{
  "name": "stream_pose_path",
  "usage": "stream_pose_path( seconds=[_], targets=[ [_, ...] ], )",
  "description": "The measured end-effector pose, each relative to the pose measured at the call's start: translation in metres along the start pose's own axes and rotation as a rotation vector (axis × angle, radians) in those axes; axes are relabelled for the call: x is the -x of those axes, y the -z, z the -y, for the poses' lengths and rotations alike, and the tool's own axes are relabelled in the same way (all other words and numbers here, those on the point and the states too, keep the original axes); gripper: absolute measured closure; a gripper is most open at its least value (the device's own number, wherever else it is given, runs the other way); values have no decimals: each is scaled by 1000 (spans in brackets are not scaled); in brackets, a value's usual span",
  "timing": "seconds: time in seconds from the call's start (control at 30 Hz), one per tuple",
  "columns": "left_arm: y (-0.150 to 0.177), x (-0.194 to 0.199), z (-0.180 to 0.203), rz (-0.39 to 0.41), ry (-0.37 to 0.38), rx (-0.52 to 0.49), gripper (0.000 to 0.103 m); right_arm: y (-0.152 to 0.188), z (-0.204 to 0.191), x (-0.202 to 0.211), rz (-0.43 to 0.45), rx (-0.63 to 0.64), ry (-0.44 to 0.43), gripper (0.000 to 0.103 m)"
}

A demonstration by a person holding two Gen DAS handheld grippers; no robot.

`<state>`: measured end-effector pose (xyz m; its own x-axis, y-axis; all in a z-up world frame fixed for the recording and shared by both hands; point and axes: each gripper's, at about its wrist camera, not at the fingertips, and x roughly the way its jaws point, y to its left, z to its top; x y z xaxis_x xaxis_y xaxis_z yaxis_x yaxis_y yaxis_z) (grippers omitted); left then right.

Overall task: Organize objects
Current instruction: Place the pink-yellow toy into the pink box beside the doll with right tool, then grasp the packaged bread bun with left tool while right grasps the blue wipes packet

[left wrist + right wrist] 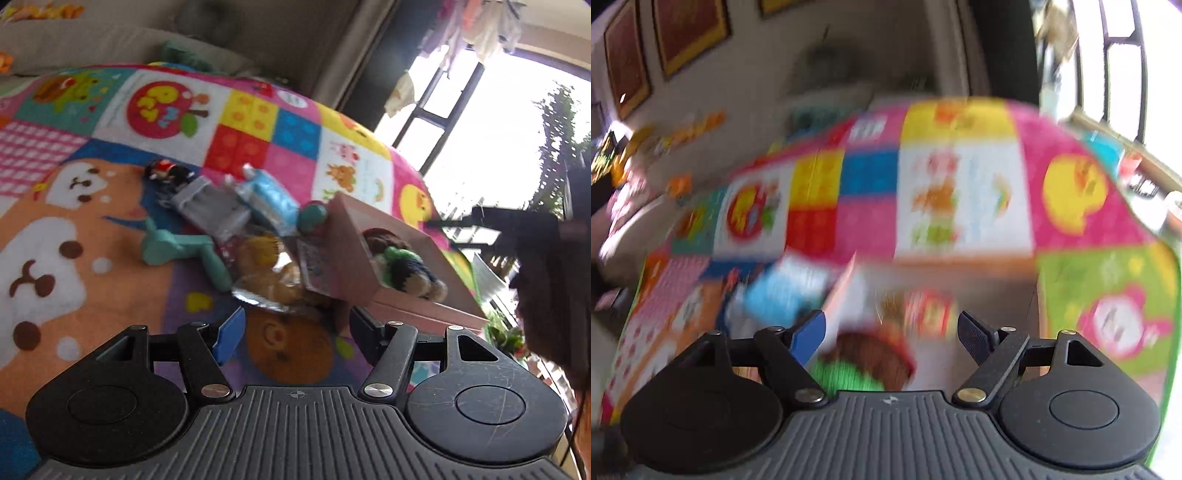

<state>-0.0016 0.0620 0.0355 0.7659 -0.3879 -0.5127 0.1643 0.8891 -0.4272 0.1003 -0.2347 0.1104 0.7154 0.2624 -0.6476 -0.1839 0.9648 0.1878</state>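
Left gripper (295, 328): jaws stood wide apart, nothing between them, blue pad on one finger (229, 334). Hovered over the colourful play mat (110, 229), low and near the heap of small things.

Just ahead of the jaws: a crinkly clear packet with brownish contents (273, 280), lying on the mat. Touching it on the right, a pink box (354, 254), tilted, its open side up. Inside the box: a brown, green and dark knitted toy (402, 258). Against the left wall of the box, a small printed card (317, 266). Further out: a mint-green plastic piece (177, 247), a grey pouch (210, 210), a blue packet (273, 195), a teal ball (312, 216) beside the box corner, and a small black and red figure (168, 171) at the far end of the heap.

Right gripper (892, 336): jaws also released, wide apart, gripping nothing. Picture here strongly blurred. Held just above the pink box (846, 295), with the brown and green knitted toy (864, 362) below and between the fingers, apart from them. Left of the box, the blue packet (786, 291). Around all this, the play mat (1071, 206). Finer details in this view could not be told.
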Motion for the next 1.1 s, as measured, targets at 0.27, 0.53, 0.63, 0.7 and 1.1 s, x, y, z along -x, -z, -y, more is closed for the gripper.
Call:
stream_pose_path(
  seconds=[0.27, 0.53, 0.63, 0.7, 1.1],
  targets=[
    [2, -11, 3, -24, -16, -8, 36, 20, -19, -29, -12, 80, 15, 44],
    [-16, -23, 8, 8, -73, -51, 36, 32, -12, -51, -66, 52, -73, 49],
    [-30, -47, 15, 4, -132, -118, 36, 39, -23, -40, -69, 119, -114, 49],
    [-34, -69, 19, -21, -203, -164, 36, 41, -29, -30, -44, 151, -102, 49],
    [-2, -28, 7, -106, -83, -244, 47, -17, -73, -1, 12, 106, -132, 33]
  ],
)
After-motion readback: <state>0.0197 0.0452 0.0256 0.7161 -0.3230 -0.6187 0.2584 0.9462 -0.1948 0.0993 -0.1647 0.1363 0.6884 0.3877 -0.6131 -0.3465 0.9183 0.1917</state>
